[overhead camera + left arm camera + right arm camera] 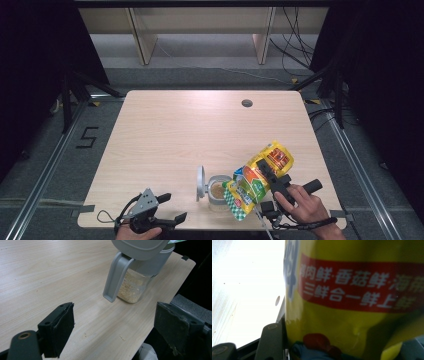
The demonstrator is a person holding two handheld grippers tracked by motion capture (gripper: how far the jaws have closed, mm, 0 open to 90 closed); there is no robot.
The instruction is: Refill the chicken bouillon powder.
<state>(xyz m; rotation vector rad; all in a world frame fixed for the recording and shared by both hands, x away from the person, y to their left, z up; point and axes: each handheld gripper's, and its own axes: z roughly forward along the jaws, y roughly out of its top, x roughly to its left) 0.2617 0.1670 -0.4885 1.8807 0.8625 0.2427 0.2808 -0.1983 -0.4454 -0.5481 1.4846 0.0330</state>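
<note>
Pouring in hand: right tool [267,172] pinches the tilted seasoning pouch [257,177] over the open jar [218,192]; left tool [170,207] spread, idle; next, tip further

High camera overlooks table [165,135]; claw cameras close.
</note>
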